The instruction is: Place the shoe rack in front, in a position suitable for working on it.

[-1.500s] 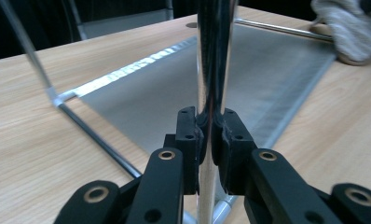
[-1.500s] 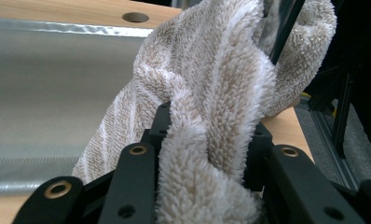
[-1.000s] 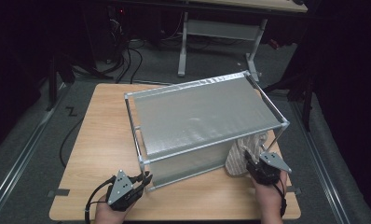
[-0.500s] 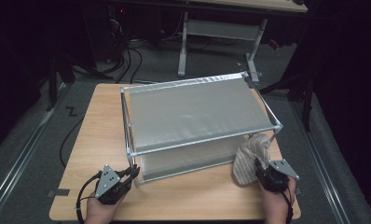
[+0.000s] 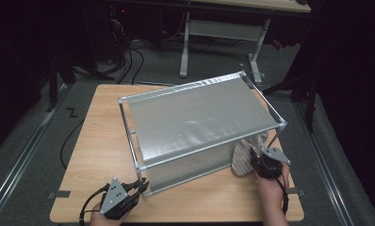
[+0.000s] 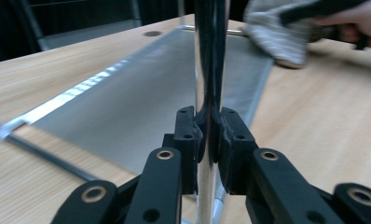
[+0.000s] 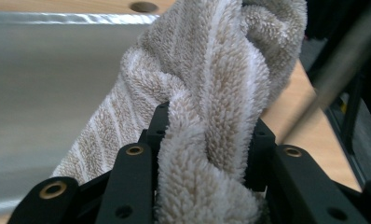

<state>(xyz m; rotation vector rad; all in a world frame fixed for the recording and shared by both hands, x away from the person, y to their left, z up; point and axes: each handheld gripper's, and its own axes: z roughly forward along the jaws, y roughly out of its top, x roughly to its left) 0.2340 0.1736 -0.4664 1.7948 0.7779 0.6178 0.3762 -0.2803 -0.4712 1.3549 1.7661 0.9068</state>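
Observation:
A metal wire rack (image 5: 199, 117) with a silvery shelf sheet stands on the wooden table (image 5: 96, 136). My left gripper (image 5: 141, 184) sits at the rack's near left corner. In the left gripper view the left gripper (image 6: 210, 135) is shut on the rack's chrome post (image 6: 210, 56). At the rack's near right end my right gripper (image 5: 254, 162) holds a beige striped towel (image 5: 244, 157) against the frame. In the right gripper view the towel (image 7: 211, 93) bulges up between the jaws of the right gripper (image 7: 207, 135), pressed by both pads.
The table's front edge runs just behind both hands. Cables (image 5: 129, 56) lie on the dark floor behind the table. A grey desk frame (image 5: 223, 28) stands farther back. Bare wood lies left of the rack.
The rack's near left corner shifted left and then back with my left gripper. My right gripper with the towel slid out to the right and came back toward the rack's end.

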